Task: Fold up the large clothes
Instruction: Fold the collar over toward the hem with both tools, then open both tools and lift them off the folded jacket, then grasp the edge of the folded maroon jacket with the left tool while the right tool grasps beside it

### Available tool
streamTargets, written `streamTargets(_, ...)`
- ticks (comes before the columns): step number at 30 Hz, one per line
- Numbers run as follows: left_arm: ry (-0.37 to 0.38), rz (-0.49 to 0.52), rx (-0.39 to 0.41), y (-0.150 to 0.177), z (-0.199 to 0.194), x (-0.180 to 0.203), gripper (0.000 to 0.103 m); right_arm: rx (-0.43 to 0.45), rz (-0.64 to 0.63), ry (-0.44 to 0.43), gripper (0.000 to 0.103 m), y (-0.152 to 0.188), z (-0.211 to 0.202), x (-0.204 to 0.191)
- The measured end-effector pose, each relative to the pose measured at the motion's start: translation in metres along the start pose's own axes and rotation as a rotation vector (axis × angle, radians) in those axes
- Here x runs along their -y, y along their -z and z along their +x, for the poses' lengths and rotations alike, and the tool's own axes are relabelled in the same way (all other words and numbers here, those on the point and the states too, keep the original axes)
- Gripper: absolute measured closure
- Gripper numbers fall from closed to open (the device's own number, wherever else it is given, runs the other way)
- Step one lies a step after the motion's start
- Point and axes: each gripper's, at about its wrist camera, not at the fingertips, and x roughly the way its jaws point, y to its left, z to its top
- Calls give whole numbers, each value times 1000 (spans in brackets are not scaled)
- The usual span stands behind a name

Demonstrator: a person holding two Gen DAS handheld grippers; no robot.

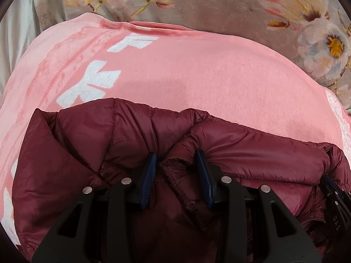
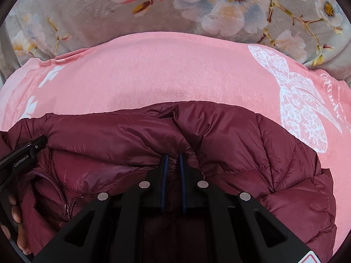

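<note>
A dark red puffer jacket [image 1: 87, 144] lies bunched on a pink blanket [image 1: 197, 76]. My left gripper [image 1: 176, 157] is shut on a thick fold at the jacket's stitched hem, with its blue pads held apart by the padding. In the right wrist view the same jacket [image 2: 241, 144] fills the lower half. My right gripper [image 2: 173, 159] is shut on a thin pinch of the fabric at the folded edge, its pads nearly together. The jacket's zipper [image 2: 63, 199] shows at the lower left. The other gripper [image 2: 22, 157] and a hand [image 2: 15, 214] enter at the left edge.
The pink blanket [image 2: 164, 70], printed with white shapes, spreads beyond the jacket. Past it lies a grey floral cover [image 1: 219, 4], which also fills the far side of the right wrist view [image 2: 87, 11]. White cloth [image 1: 13, 39] shows at the far left.
</note>
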Motion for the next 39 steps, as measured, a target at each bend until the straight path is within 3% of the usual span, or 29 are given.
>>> streamTargets(9,-13,6,5,0,-1,2,65,6,21,-21,96,-1,-2,4)
streamTargets(10,7,-9,7,1,-3,-2,64,18,29,-34,92,0,-7,5)
streamTargets(14,67,-51,-5,16,-44,-26,59,53,92,-157,80,27,-69,19)
streamTargets(15,74,-45,-5,22,-57,-30,56,69,85,-203,74,43,-99,23)
streamTargets(18,151,-35,-20,54,-112,-54,42,127,67,-233,57,92,-173,38)
streamTargets(21,198,-47,-38,100,-167,-91,41,158,107,-294,44,157,-245,67)
streamTargets(24,171,-50,-46,149,-211,-127,40,167,172,-299,39,219,-297,98)
streamTargets(27,109,-62,-37,194,-241,-157,40,153,221,-242,39,278,-332,120)
streamTargets(31,51,-119,-52,245,-264,-192,39,122,254,-175,34,336,-349,132)
streamTargets(33,46,-187,-84,266,-266,-211,32,101,283,-147,34,357,-347,137)
streamTargets(36,61,-301,-118,289,-263,-234,30,80,362,-158,34,377,-336,149)
streamTargets(39,75,-328,-108,294,-266,-239,30,89,422,-184,33,381,-330,153)
